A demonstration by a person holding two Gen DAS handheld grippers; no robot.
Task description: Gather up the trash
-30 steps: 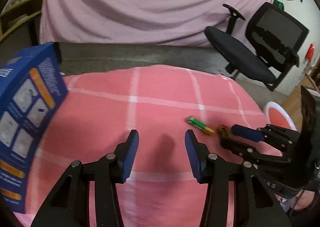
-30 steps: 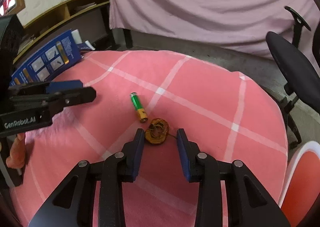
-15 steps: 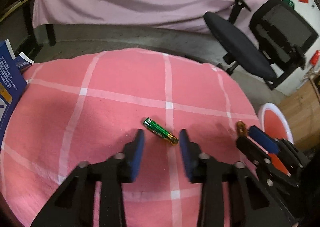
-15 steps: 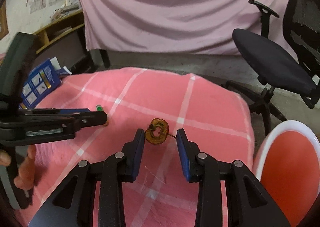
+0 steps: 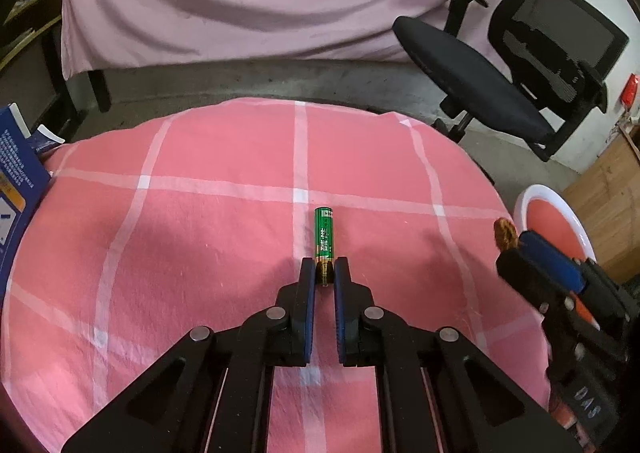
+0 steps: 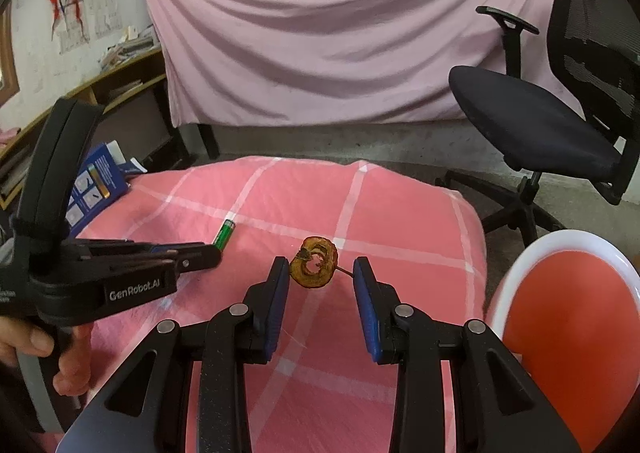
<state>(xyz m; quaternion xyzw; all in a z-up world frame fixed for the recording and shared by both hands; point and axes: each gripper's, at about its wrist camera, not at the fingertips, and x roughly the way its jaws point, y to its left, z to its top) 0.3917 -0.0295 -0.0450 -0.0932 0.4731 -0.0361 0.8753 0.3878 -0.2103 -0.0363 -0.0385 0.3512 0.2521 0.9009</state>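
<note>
Left wrist view
- Left tool (image 5: 324, 271): one, its two blue-padded jaws drawn in tight on the gold end of the battery.
- Battery (image 5: 324, 234): one, green with a gold end, lying flat on the cloth and pointing straight away from the tool; only its near end sits between the pads.
- Counter (image 5: 200, 221): one round top under a pink cloth with white check lines.
- Right tool (image 5: 516, 249): seen at the right edge, with the brown scrap at its tip.
- Dried fruit slice (image 5: 505, 234): one, brown, raised above the cloth at the counter's right edge.
- Bin (image 5: 538, 197): one, white rim and red inside, standing just beyond the counter's right edge.
- Blue box (image 5: 16, 189): one, at the counter's left edge.
- Office chair (image 5: 520, 65): one, black, behind the counter on the right.

Right wrist view
- Right tool (image 6: 322, 273): one, jaws partly apart, clamped on the ring-shaped slice.
- Dried fruit slice (image 6: 314, 267): one, held off the cloth; its stalk reaches the right pad.
- Left tool (image 6: 208, 255): one, at the left, its tip at the battery (image 6: 225, 233) on the cloth.
- Hand (image 6: 48, 357): one, gripping the left tool's handle.
- Bin (image 6: 568, 245): one, close on the right, below the tool.
- Blue box (image 6: 96, 185): one, far left.
</note>
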